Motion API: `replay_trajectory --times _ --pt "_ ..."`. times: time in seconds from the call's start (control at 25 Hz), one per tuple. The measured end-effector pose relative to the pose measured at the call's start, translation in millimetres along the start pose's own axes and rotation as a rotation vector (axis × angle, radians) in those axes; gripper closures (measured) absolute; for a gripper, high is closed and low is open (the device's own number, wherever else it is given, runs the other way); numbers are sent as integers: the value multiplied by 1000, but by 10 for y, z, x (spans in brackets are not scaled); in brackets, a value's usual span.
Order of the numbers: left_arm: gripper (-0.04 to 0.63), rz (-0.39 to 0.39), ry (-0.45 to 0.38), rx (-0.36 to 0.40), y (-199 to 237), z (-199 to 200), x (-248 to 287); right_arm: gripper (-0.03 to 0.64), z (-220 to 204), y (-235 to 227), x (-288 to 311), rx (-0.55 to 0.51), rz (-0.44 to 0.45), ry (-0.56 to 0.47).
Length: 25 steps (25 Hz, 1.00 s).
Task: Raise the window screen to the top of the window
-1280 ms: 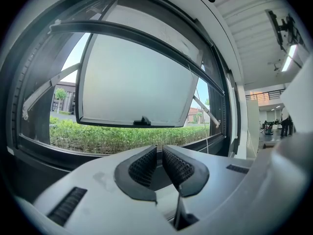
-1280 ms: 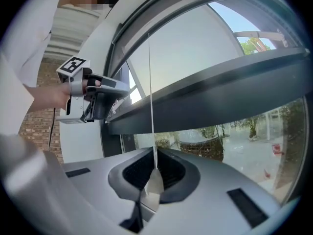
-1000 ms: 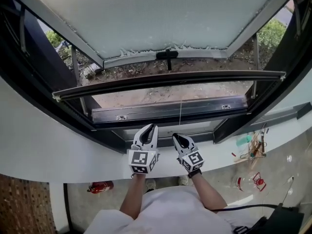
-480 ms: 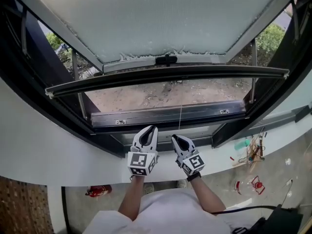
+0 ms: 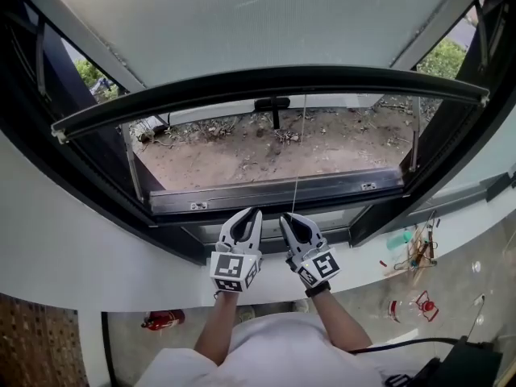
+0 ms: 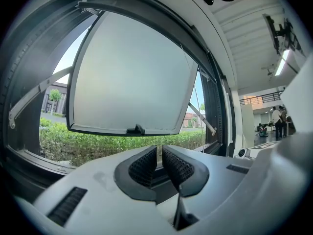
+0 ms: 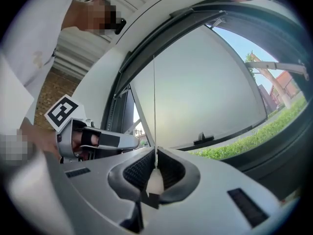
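Observation:
The window screen's black bottom bar [image 5: 266, 81] arches across the upper part of the opening in the head view. A thin pull cord [image 5: 297, 168] hangs from it down to my right gripper [image 5: 292, 218]. In the right gripper view the cord [image 7: 155, 102] runs straight up from a white end knob [image 7: 155, 181], and the jaws are shut on that knob. My left gripper [image 5: 247, 216] is beside it over the sill. Its pads [image 6: 143, 166] stand a narrow gap apart with nothing between them. Beyond the bar, the outward-tilted glass sash [image 6: 132, 77] shows its handle [image 5: 272, 103].
The white sill [image 5: 97, 256] curves below both grippers. Small tools lie on the sill at the right [image 5: 419, 244]. On the floor are a red object [image 5: 164, 319] and a plastic bottle [image 5: 409, 303]. A black bag [image 5: 463, 365] is at bottom right.
The screen's bottom bar has risen and now crosses above the sash handle, so more ground shows below it. The right gripper has lifted slightly with the cord. The left gripper has stayed put.

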State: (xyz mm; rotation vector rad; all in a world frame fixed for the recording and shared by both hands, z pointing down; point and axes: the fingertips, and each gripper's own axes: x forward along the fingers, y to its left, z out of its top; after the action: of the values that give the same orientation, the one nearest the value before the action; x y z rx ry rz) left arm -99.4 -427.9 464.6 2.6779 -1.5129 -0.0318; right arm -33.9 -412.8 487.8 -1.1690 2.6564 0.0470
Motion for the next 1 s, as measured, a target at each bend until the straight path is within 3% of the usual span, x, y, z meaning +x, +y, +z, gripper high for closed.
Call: replay_trajectory --times 0.64,1.0 --pt "560 -26 -52 19 -86 233 -74 615 641 198 34 -2 6 -139" --pt "560 -48 -80 14 -136 368 -117 615 1127 403 37 -109 8 -186"
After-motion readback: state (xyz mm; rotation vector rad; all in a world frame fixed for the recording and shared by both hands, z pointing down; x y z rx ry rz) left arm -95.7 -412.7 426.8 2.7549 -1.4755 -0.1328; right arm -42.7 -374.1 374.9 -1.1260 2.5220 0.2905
